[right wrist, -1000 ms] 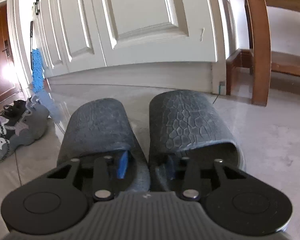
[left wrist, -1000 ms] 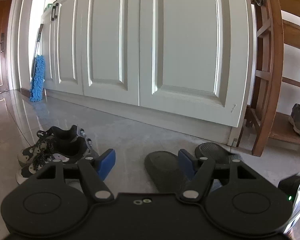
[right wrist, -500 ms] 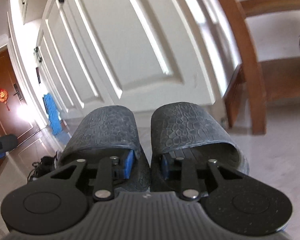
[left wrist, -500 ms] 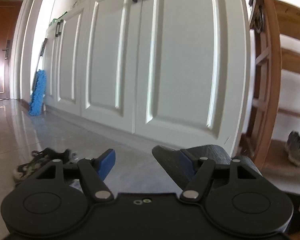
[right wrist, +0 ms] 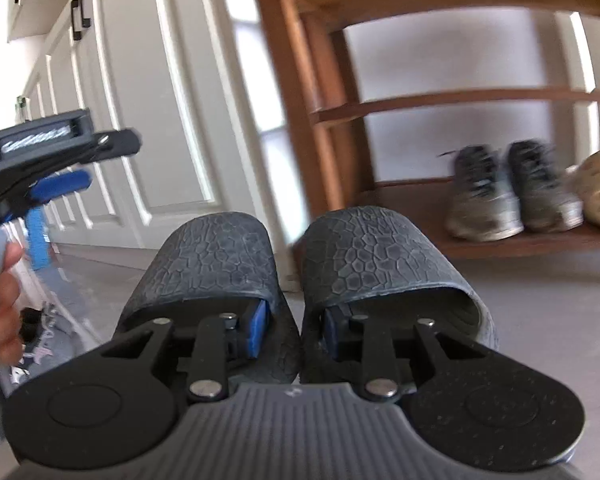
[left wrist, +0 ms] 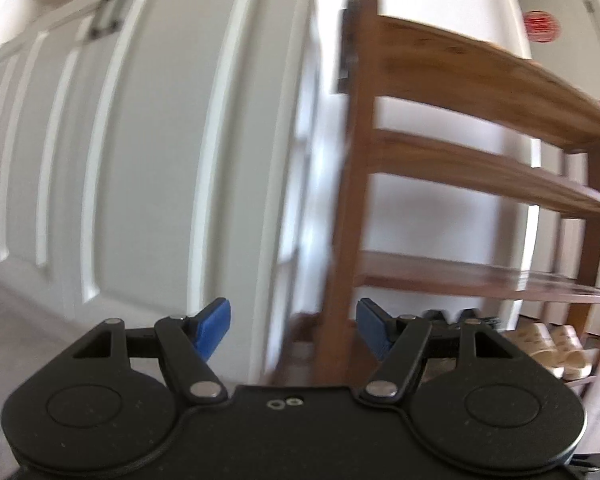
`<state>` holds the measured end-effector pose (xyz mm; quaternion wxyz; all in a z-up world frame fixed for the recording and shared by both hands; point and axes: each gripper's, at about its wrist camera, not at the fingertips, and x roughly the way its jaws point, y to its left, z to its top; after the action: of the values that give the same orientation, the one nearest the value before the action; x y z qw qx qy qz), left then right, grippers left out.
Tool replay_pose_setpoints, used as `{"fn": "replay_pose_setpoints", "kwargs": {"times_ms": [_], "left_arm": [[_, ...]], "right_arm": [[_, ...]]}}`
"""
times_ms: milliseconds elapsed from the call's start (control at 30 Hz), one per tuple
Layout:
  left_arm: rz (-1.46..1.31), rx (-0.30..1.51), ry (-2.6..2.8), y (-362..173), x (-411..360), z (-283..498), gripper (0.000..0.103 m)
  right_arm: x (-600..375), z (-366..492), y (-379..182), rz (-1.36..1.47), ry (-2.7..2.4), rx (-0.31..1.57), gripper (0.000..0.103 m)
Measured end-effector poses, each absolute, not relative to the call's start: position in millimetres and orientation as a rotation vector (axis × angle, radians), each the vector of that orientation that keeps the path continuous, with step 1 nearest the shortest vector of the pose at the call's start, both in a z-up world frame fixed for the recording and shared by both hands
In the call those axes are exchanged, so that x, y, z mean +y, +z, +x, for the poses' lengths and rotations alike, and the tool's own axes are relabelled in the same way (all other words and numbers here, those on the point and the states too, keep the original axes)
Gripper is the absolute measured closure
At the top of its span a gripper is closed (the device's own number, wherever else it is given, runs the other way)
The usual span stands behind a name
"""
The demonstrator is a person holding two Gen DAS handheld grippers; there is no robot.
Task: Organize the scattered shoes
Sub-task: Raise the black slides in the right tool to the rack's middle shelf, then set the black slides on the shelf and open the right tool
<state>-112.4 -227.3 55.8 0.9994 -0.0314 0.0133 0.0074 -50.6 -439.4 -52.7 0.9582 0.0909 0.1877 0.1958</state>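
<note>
My right gripper (right wrist: 290,328) is shut on a pair of dark textured slippers (right wrist: 220,264), one finger inside each, pinching their inner walls together. The pair hangs above the floor in front of the wooden shoe rack (right wrist: 332,112). My left gripper (left wrist: 294,330) is open with nothing between its blue pads (left wrist: 216,328), and it faces the rack's left post (left wrist: 340,240). It also shows at the left edge of the right wrist view, held by a hand (right wrist: 4,300). Grey-black sneakers (right wrist: 36,344) lie on the floor at the lower left.
On the rack's bottom shelf (right wrist: 500,240) stand grey sneakers (right wrist: 508,196) and beige slippers (left wrist: 556,348). The shelves above them (left wrist: 480,280) look bare. White cabinet doors (left wrist: 160,160) adjoin the rack on the left. A blue mop (right wrist: 38,240) leans far back.
Both grippers rose from the floor and swung right toward the shoe rack. The slippers came up off the floor in the right gripper. The floor sneakers left the left wrist view.
</note>
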Motion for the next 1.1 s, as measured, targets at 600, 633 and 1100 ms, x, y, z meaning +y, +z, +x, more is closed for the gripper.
{"fn": "replay_pose_setpoints", "kwargs": {"times_ms": [600,633,1100], "left_arm": [[-0.005,-0.069,-0.266,94,-314,-84,0.033],[-0.011,-0.061,-0.27,94,-317,-83,0.033],[0.096,-0.001,-0.287,90,-358,-78,0.033]], "right_arm": [[-571,-95,42,0.215,0.026,0.095,0.069],[-575,-91,46,0.209,0.011,0.075,0.069],[-645,54,60,0.183,-0.147,0.114,0.065]]}}
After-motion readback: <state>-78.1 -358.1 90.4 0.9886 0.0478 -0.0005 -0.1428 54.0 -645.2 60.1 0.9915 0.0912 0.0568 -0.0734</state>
